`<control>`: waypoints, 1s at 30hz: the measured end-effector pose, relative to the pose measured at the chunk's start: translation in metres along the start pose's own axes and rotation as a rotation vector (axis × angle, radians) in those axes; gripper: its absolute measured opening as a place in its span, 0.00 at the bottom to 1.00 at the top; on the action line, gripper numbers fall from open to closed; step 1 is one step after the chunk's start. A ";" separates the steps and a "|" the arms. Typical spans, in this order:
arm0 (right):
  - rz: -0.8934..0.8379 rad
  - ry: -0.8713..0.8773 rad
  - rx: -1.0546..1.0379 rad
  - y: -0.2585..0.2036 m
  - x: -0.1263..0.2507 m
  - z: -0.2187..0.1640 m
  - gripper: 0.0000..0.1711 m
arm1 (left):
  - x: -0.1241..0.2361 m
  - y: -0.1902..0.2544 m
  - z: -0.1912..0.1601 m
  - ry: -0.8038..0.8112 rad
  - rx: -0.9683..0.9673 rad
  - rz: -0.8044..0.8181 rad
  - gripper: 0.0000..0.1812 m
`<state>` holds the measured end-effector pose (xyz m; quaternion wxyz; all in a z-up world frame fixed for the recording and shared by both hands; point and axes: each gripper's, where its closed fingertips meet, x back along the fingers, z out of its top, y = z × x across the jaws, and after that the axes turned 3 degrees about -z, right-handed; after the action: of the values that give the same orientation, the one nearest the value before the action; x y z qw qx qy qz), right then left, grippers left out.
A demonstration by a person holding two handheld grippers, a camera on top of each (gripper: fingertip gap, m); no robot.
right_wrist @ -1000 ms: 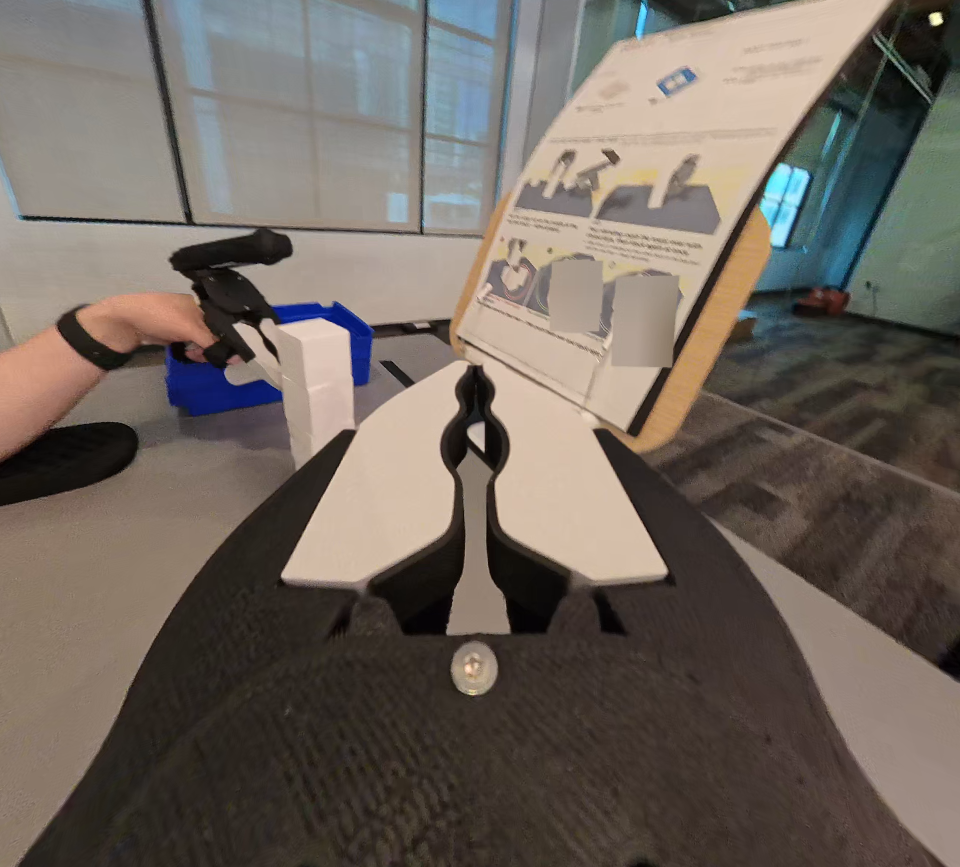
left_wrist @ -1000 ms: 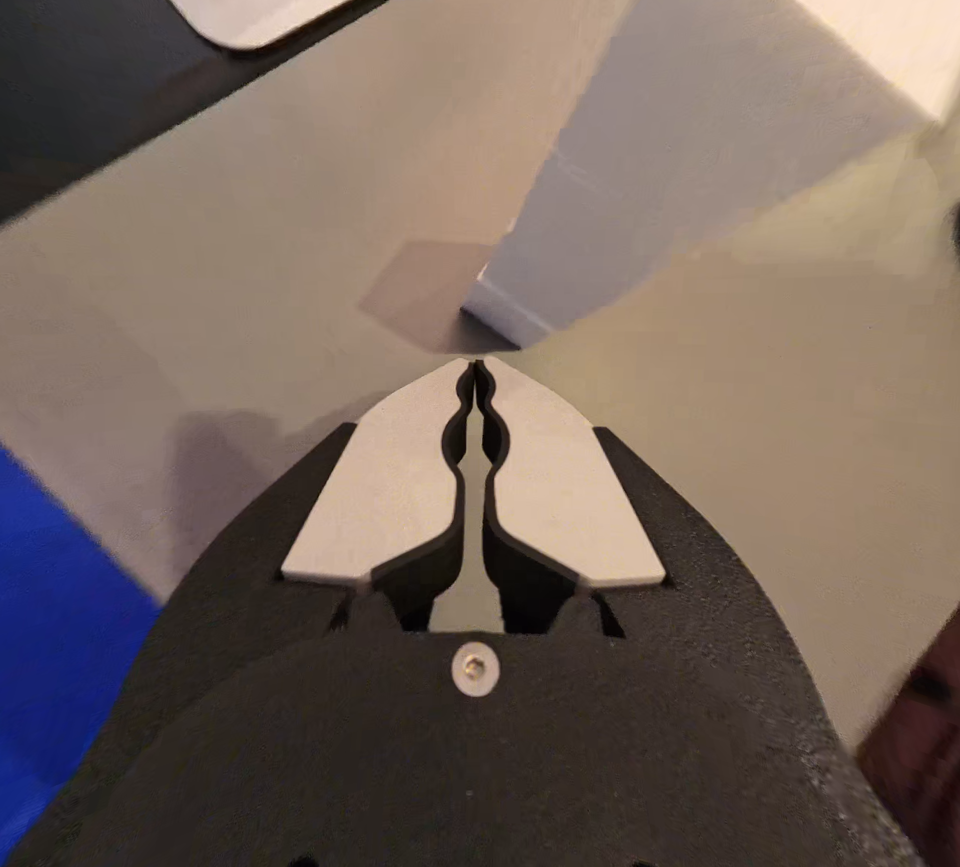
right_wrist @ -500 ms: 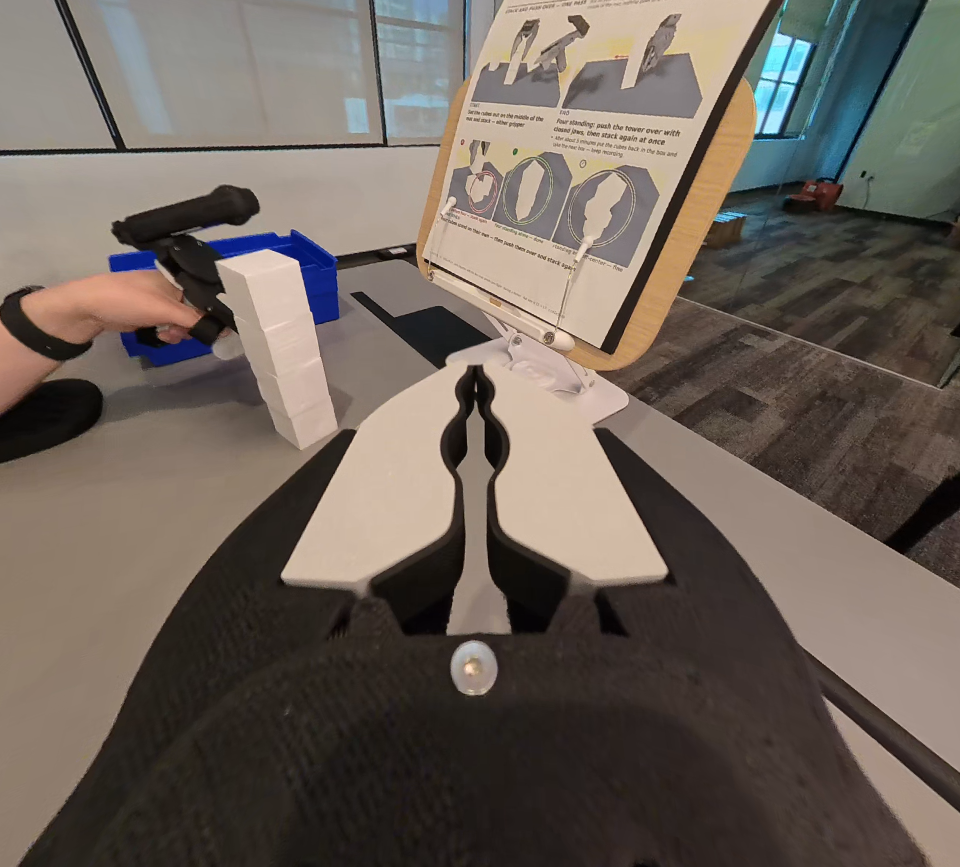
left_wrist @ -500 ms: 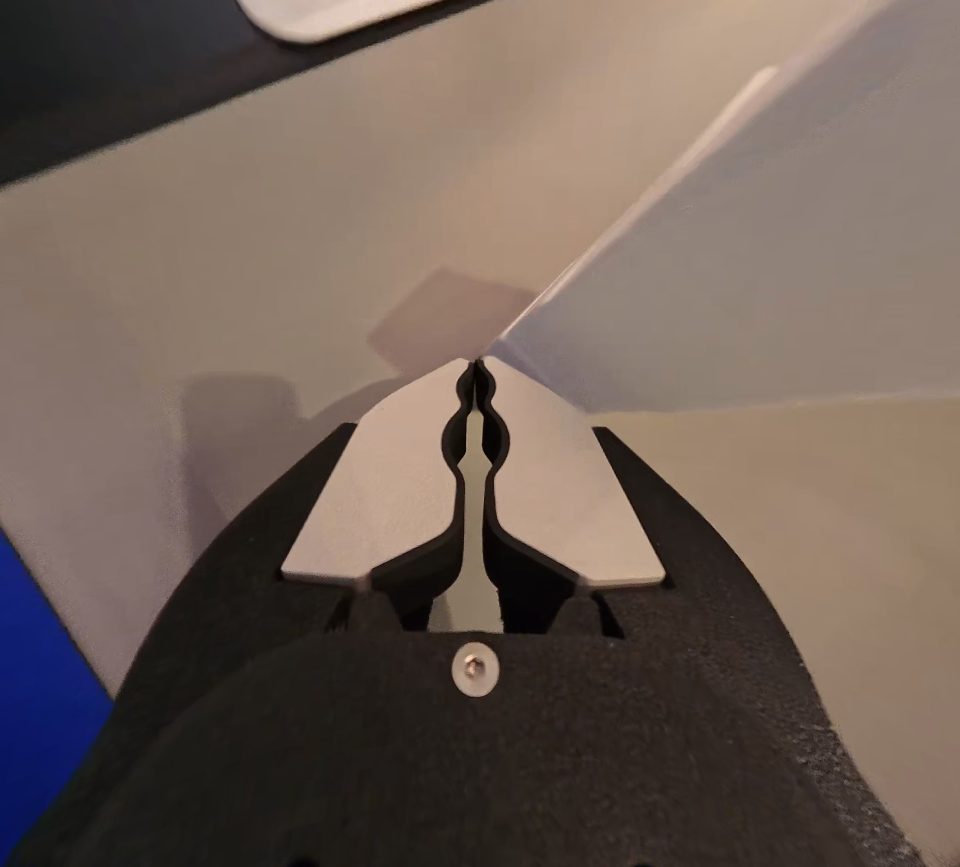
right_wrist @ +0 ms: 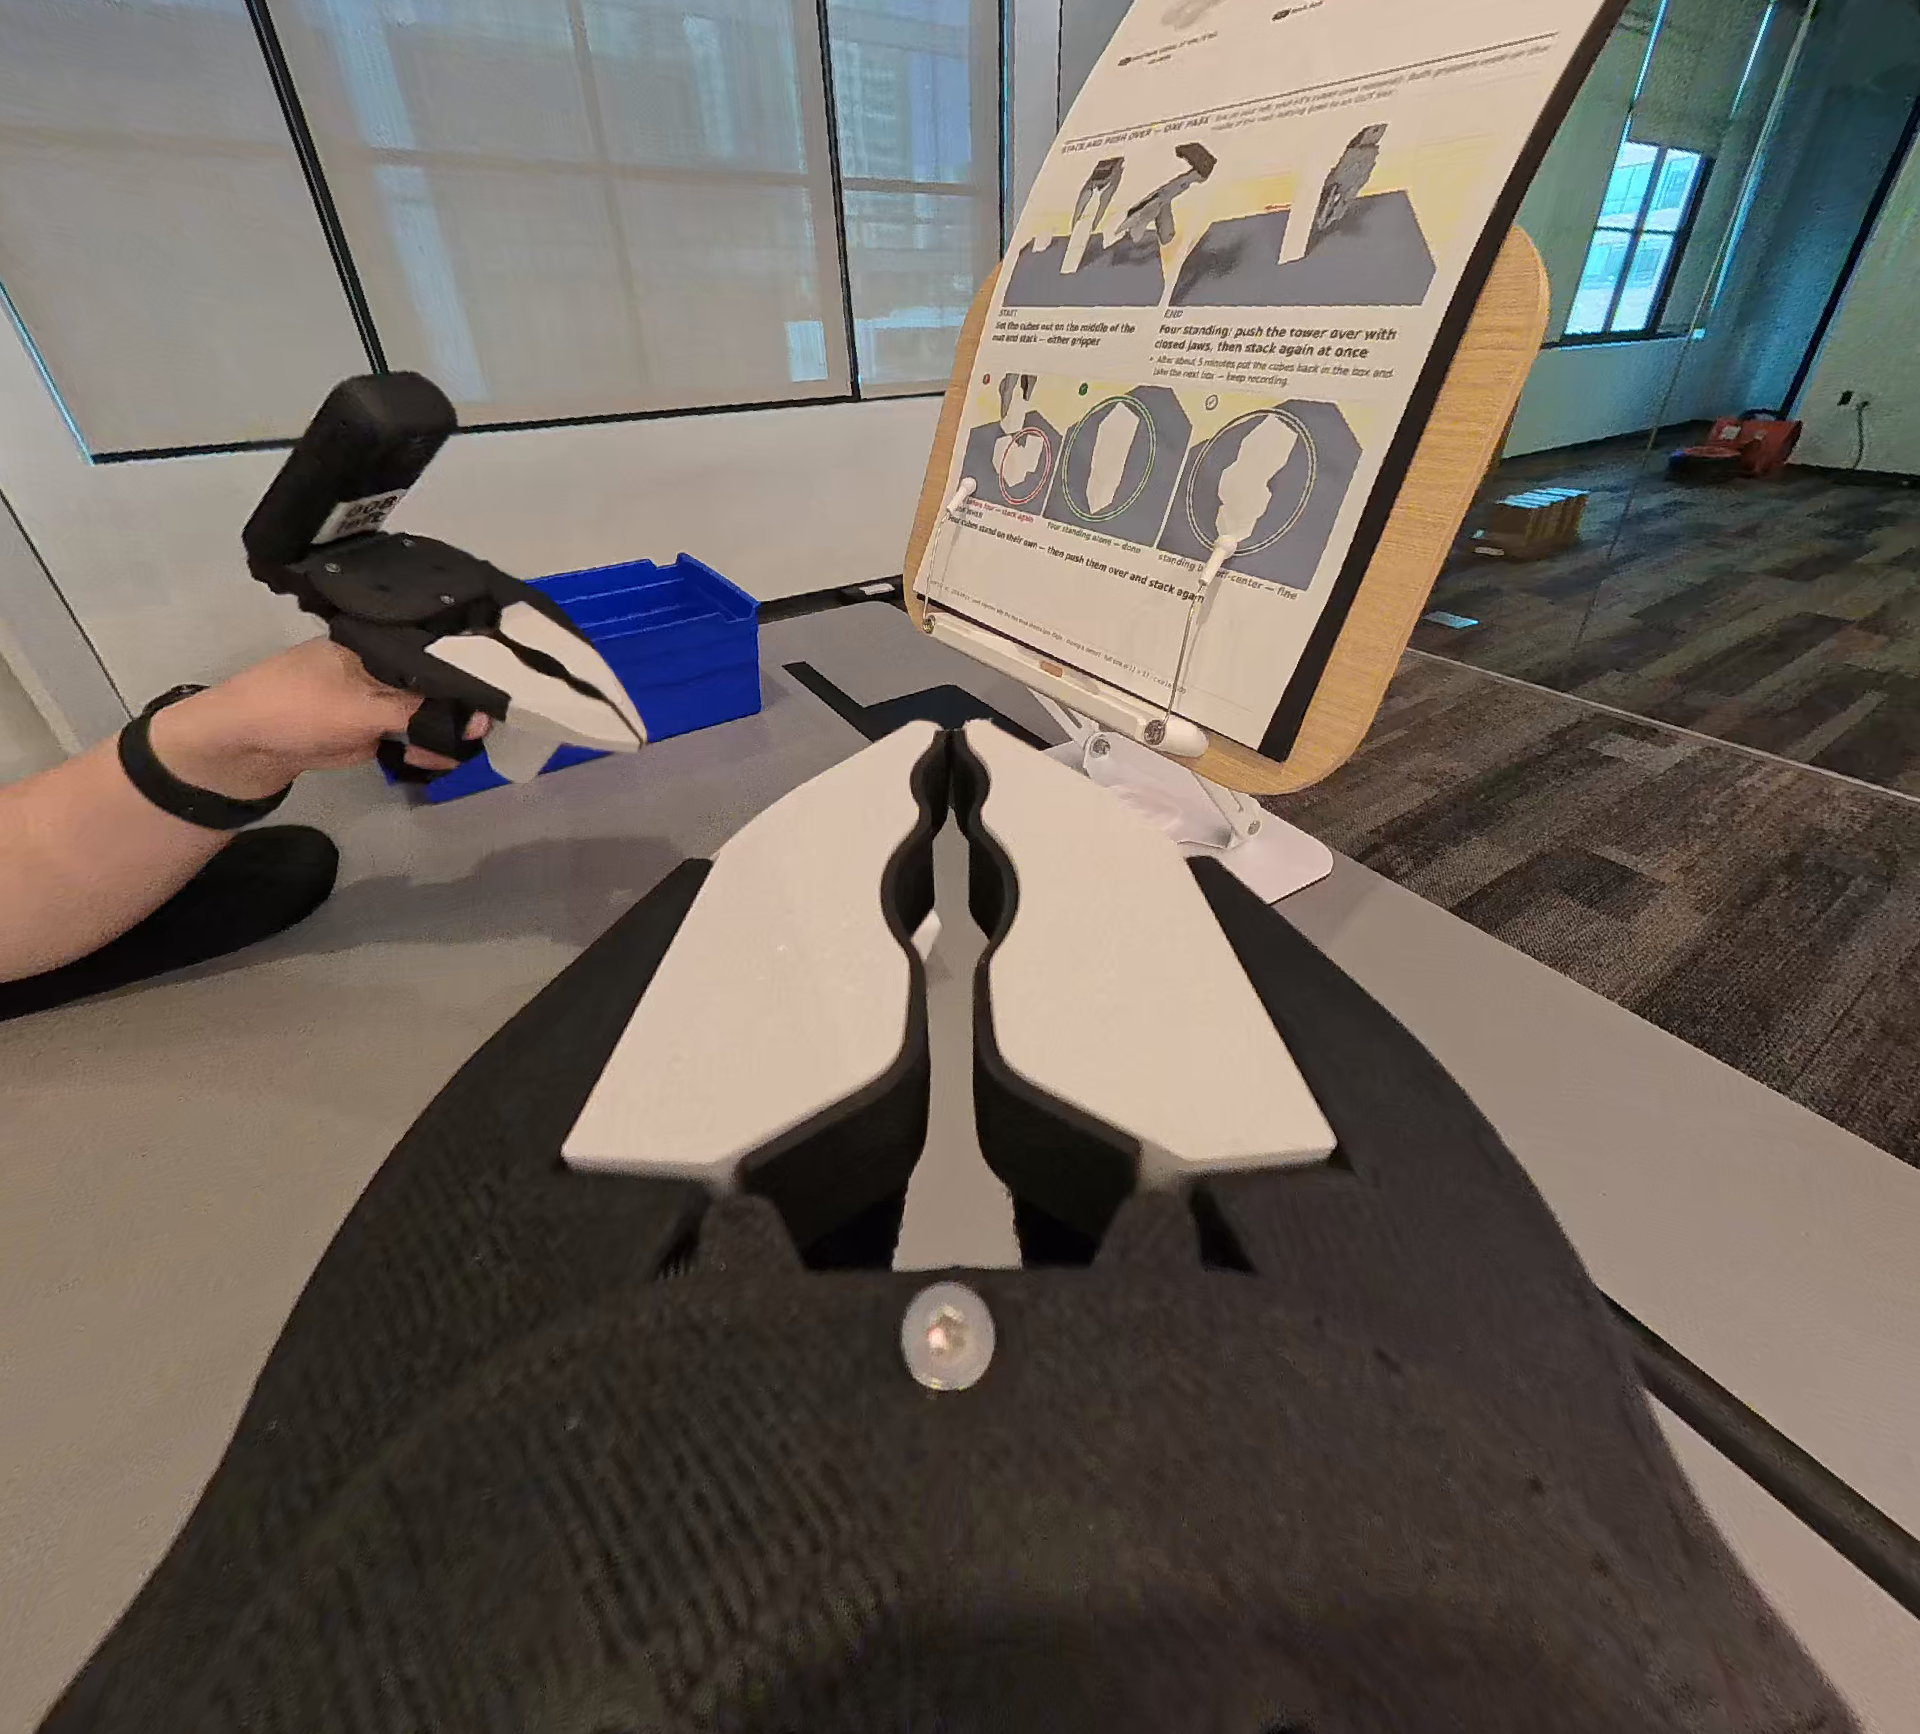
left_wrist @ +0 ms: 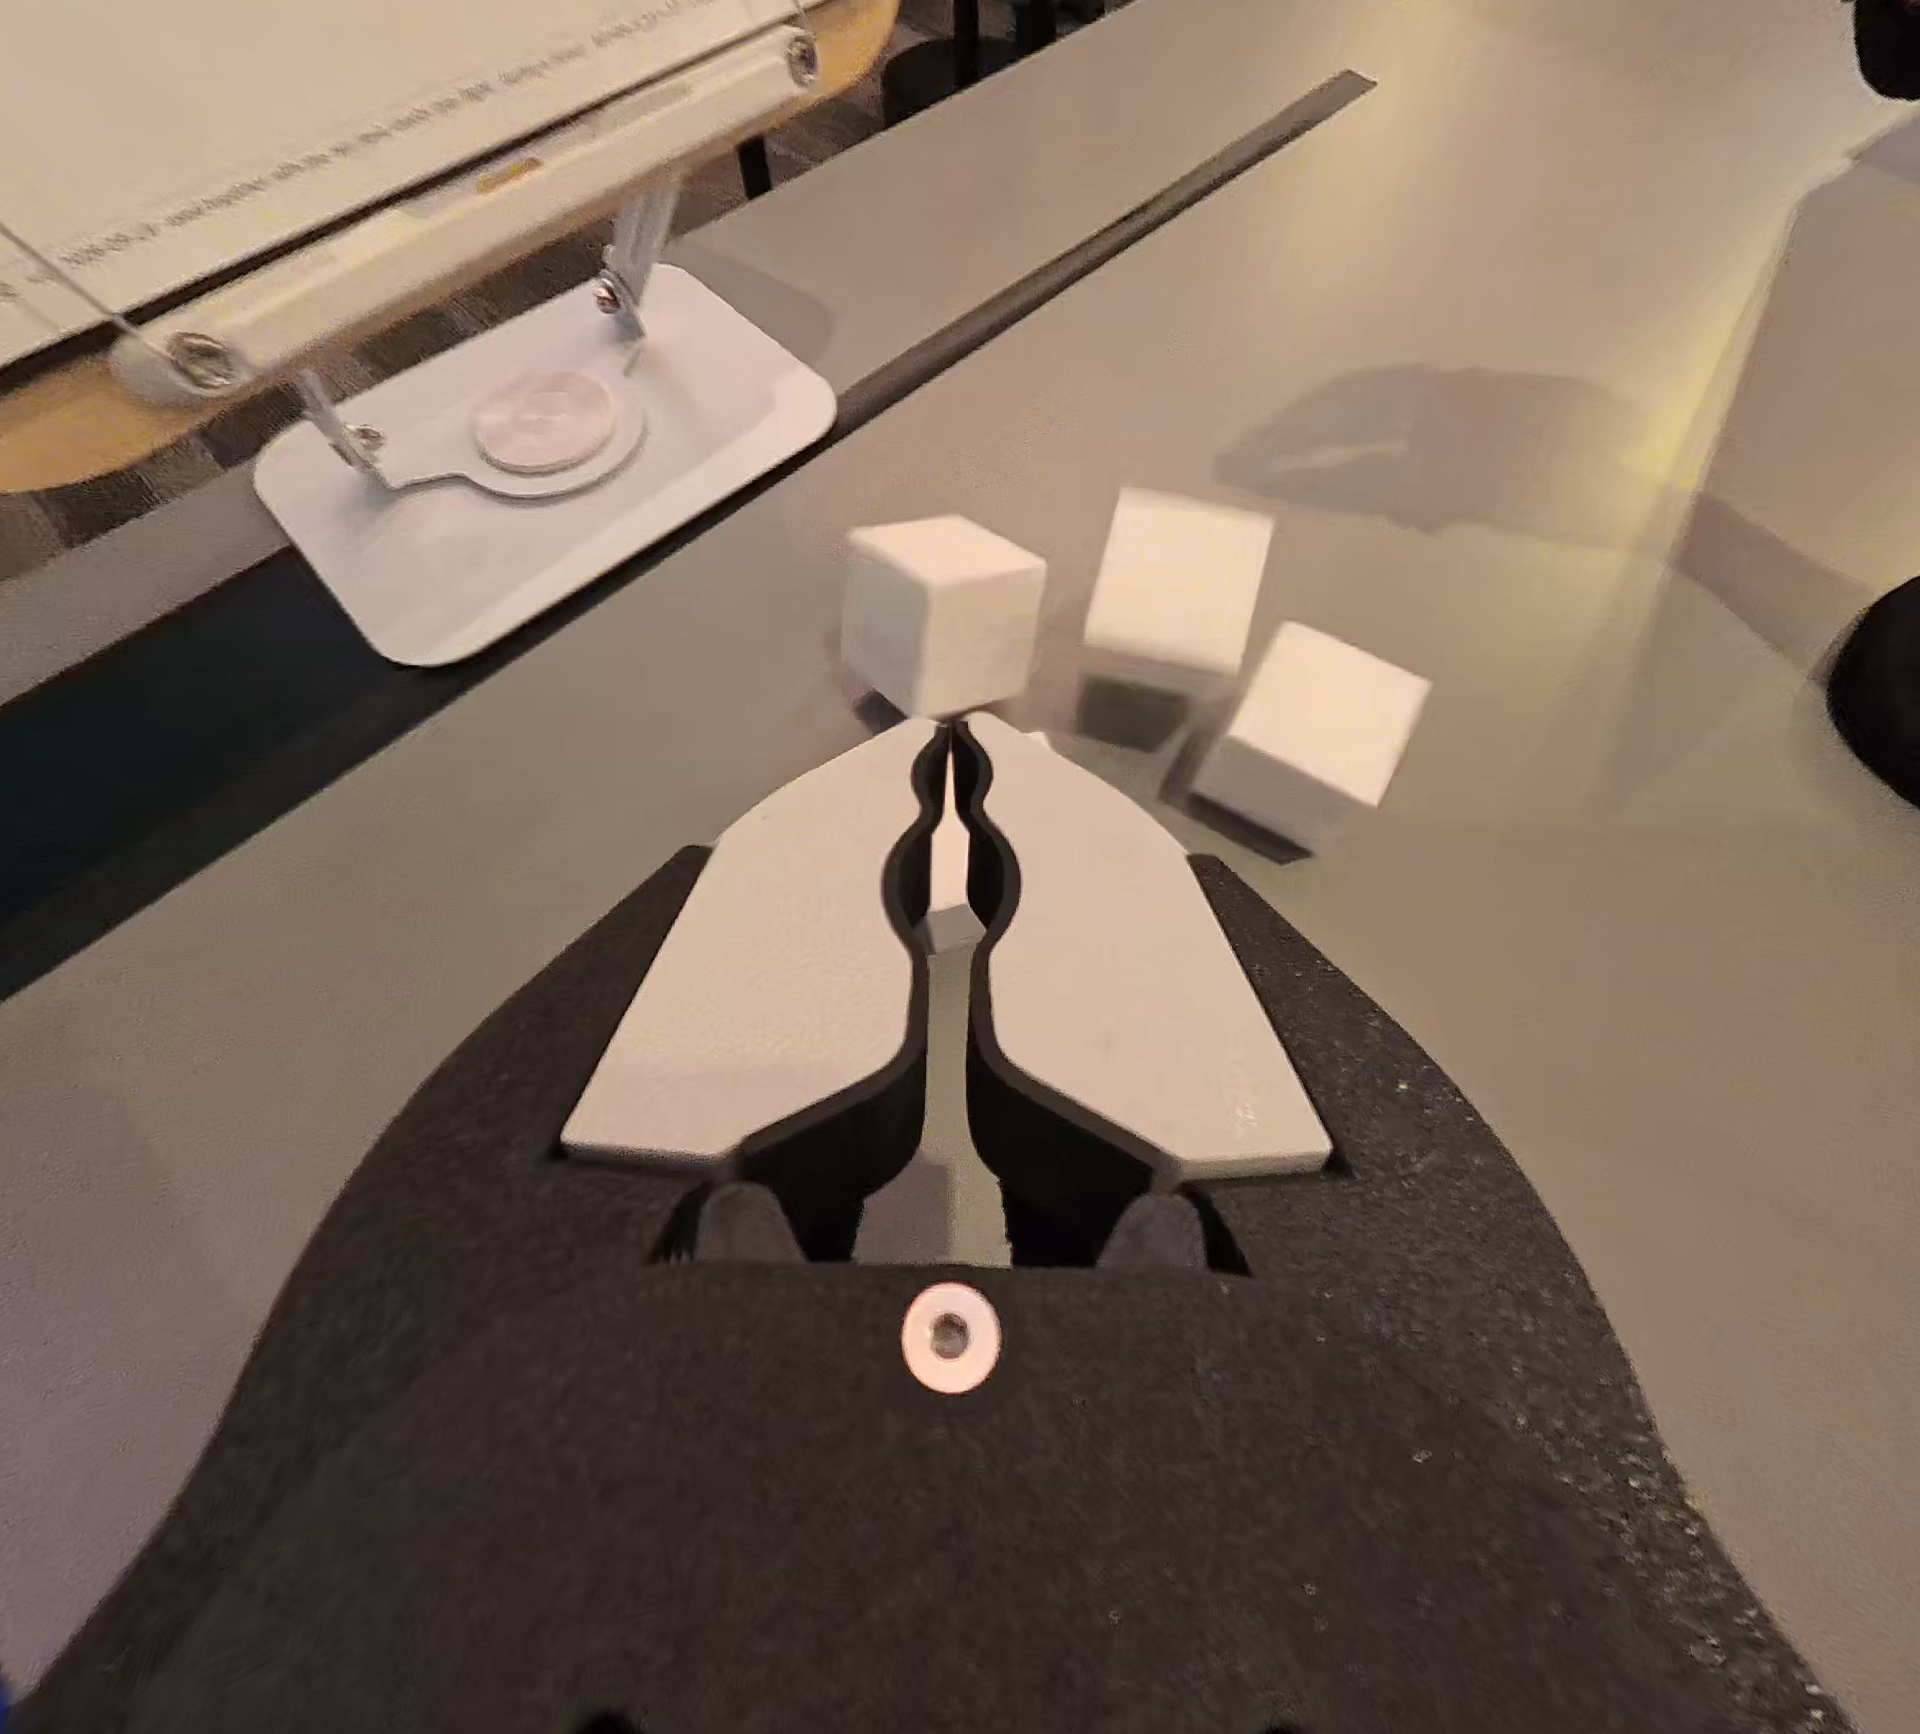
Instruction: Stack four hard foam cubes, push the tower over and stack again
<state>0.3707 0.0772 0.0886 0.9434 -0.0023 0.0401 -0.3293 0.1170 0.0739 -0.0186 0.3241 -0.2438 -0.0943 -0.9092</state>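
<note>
1. On the grey table (left_wrist: 1455, 1009), the left wrist view shows white foam cubes lying scattered rather than stacked.
2. One cube (left_wrist: 940, 626) sits tipped on an edge or corner just beyond the left gripper (left_wrist: 953, 734); whether it touches the fingertips cannot be told.
3. A second cube (left_wrist: 1176, 595) is to its right and slightly blurred, with dark shadow beneath it.
4. A third cube (left_wrist: 1311, 737) lies nearer and further right, close beside the second.
5. A sliver of white (left_wrist: 951, 895) shows through the gap between the left gripper's fingers; it may be a fourth cube, but this cannot be confirmed.
6. Left gripper: fingers pressed together at the tips, holding nothing. In the right wrist view it (right_wrist: 623, 734) is held above the table by a hand (right_wrist: 301, 708) wearing a dark wristband, pointing down to the right.
7. Right gripper (right_wrist: 953, 739): fingers pressed together at the tips, nothing between them. It is apart from the left gripper.
8. A blue bin (right_wrist: 665, 635) stands on the table behind the left gripper, near the wall under the windows.
9. An instruction sheet on a wooden board (right_wrist: 1455, 479) leans on a white stand (left_wrist: 540, 500) at the far edge of the table, beyond the cubes.
10. A dark strip (left_wrist: 1122, 240) runs across the table surface beyond the cubes.
</note>
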 end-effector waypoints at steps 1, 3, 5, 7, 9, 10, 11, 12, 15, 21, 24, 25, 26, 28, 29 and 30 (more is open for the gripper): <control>-0.002 0.001 -0.001 0.001 0.001 -0.001 0.00 | 0.003 -0.005 0.001 0.007 -0.005 0.000 0.03; -0.007 -0.001 -0.006 0.004 0.003 -0.002 0.00 | 0.007 -0.017 0.000 0.009 0.012 0.021 0.12; -0.012 -0.006 -0.013 0.006 0.003 -0.005 0.00 | 0.009 -0.023 -0.001 0.023 0.015 0.022 0.20; -0.014 -0.017 -0.018 0.008 0.003 -0.008 0.00 | 0.006 -0.024 -0.002 0.036 -0.001 0.012 0.27; -0.017 -0.045 -0.018 0.010 0.002 -0.015 0.01 | -0.002 -0.023 -0.007 0.026 -0.043 -0.002 0.34; -0.016 -0.063 -0.015 0.010 0.001 -0.019 0.03 | -0.006 -0.021 -0.012 0.008 -0.061 -0.003 0.36; -0.009 -0.081 -0.009 0.010 0.001 -0.024 0.06 | -0.011 -0.020 -0.018 -0.015 -0.069 0.000 0.42; -0.003 -0.100 -0.001 0.010 0.000 -0.030 0.09 | -0.017 -0.017 -0.024 -0.045 -0.062 -0.001 0.46; -0.012 -0.160 0.019 0.014 -0.003 -0.046 0.14 | -0.032 -0.011 -0.040 -0.099 0.016 0.044 0.49; -0.023 -0.230 -0.009 0.021 -0.006 -0.068 0.16 | -0.052 -0.002 -0.062 -0.137 0.057 0.166 0.49; 0.024 -0.273 -0.025 0.016 -0.005 -0.078 0.21 | -0.058 0.001 -0.066 -0.151 0.042 0.177 0.49; 0.039 -0.292 -0.024 0.014 -0.004 -0.083 0.22 | -0.060 0.002 -0.069 -0.158 0.047 0.166 0.48; 0.041 -0.308 -0.018 0.015 -0.003 -0.087 0.22 | -0.062 0.003 -0.072 -0.166 0.058 0.157 0.48; 0.020 -0.315 -0.012 0.021 -0.002 -0.093 0.22 | -0.067 0.004 -0.078 -0.187 0.069 0.153 0.46; 0.019 -0.309 -0.025 0.023 -0.002 -0.094 0.22 | -0.070 0.003 -0.080 -0.196 0.067 0.156 0.46; 0.024 -0.300 -0.041 0.023 -0.002 -0.093 0.22 | -0.072 0.002 -0.082 -0.203 0.059 0.163 0.45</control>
<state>0.3763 0.0987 -0.0047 0.9424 -0.0700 -0.0945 -0.3130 0.1348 0.0843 -0.1256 0.3929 -0.3317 -0.1330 -0.8473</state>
